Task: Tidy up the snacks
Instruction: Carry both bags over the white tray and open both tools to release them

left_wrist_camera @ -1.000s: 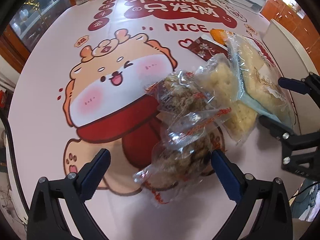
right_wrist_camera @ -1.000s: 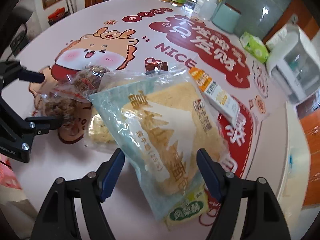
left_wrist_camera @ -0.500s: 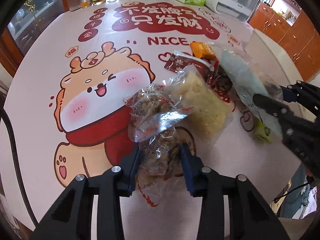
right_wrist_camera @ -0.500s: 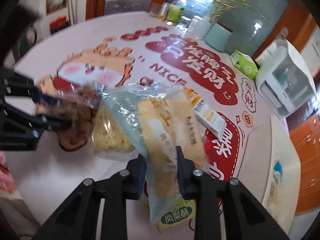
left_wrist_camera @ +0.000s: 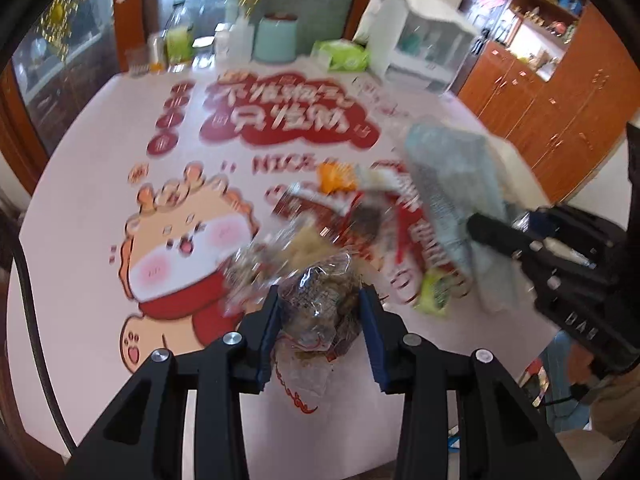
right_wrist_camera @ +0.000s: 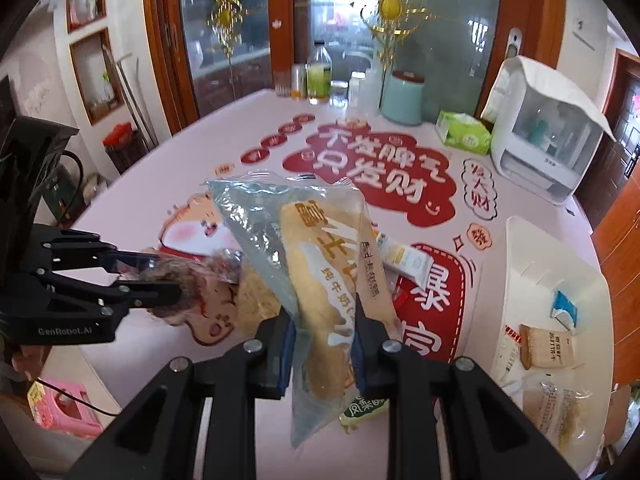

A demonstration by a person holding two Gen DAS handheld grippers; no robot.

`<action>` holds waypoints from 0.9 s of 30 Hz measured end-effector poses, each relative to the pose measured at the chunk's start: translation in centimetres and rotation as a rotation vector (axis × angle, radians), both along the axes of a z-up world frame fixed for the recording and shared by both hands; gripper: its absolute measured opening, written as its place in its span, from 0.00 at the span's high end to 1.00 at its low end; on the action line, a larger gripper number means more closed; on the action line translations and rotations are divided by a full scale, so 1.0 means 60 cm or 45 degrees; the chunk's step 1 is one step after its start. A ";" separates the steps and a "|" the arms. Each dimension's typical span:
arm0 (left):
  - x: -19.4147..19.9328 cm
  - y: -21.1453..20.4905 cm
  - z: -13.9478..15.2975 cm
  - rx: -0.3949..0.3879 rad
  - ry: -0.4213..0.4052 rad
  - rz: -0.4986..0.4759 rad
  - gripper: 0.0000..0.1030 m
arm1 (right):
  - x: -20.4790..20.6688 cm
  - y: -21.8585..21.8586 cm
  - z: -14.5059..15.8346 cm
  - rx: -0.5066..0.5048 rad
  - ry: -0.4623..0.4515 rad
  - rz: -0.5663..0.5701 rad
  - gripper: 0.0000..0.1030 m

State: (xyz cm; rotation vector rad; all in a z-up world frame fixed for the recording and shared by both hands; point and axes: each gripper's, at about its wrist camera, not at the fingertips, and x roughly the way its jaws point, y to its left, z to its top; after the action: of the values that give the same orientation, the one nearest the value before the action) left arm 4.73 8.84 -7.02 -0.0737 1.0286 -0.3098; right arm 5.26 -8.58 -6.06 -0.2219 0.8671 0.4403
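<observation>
My left gripper (left_wrist_camera: 320,296) is shut on a clear bag of brown snack pieces (left_wrist_camera: 316,320) and holds it above the table. In the right wrist view that same gripper (right_wrist_camera: 160,276) comes in from the left with the brown bag (right_wrist_camera: 200,276). The right gripper (right_wrist_camera: 323,316) is shut on a blue-tinted bag of pale bread (right_wrist_camera: 320,248), lifted and hanging upright. From the left wrist view it (left_wrist_camera: 500,236) shows at the right with the blue bag (left_wrist_camera: 452,184). A bag of yellow crackers (right_wrist_camera: 256,300), a white-orange box (right_wrist_camera: 404,258) and a red packet (left_wrist_camera: 320,208) lie on the tablecloth below.
A white tray (right_wrist_camera: 532,264) at the table's right edge holds a wrapped biscuit (right_wrist_camera: 548,346) and a clear bag (right_wrist_camera: 560,404). At the far edge stand a green tissue box (right_wrist_camera: 464,132), a white appliance (right_wrist_camera: 548,148), a teal canister (right_wrist_camera: 402,98) and bottles (right_wrist_camera: 320,76).
Both grippers went from open around their bags to shut on them, then rose with the bags off the table. Both views now tilt up toward the room.
</observation>
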 end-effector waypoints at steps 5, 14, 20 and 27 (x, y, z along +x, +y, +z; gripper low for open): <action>0.001 -0.044 0.071 -0.017 -0.119 -0.048 0.65 | -0.021 -0.020 0.047 0.068 -0.074 -0.041 0.77; 0.036 -0.172 0.188 -0.022 -0.356 -0.151 0.65 | -0.059 -0.110 0.131 0.169 -0.278 -0.270 0.77; 0.069 -0.276 0.251 -0.019 -0.463 -0.240 0.64 | -0.090 -0.183 0.190 0.169 -0.463 -0.461 0.77; 0.107 -0.414 0.253 0.047 -0.491 -0.361 0.64 | -0.082 -0.267 0.219 0.176 -0.524 -0.684 0.77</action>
State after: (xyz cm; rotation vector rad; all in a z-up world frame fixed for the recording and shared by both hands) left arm 11.18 -15.99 8.15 0.1617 0.6595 -0.5401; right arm 0.37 -24.63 7.06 0.0534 0.4598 -0.0523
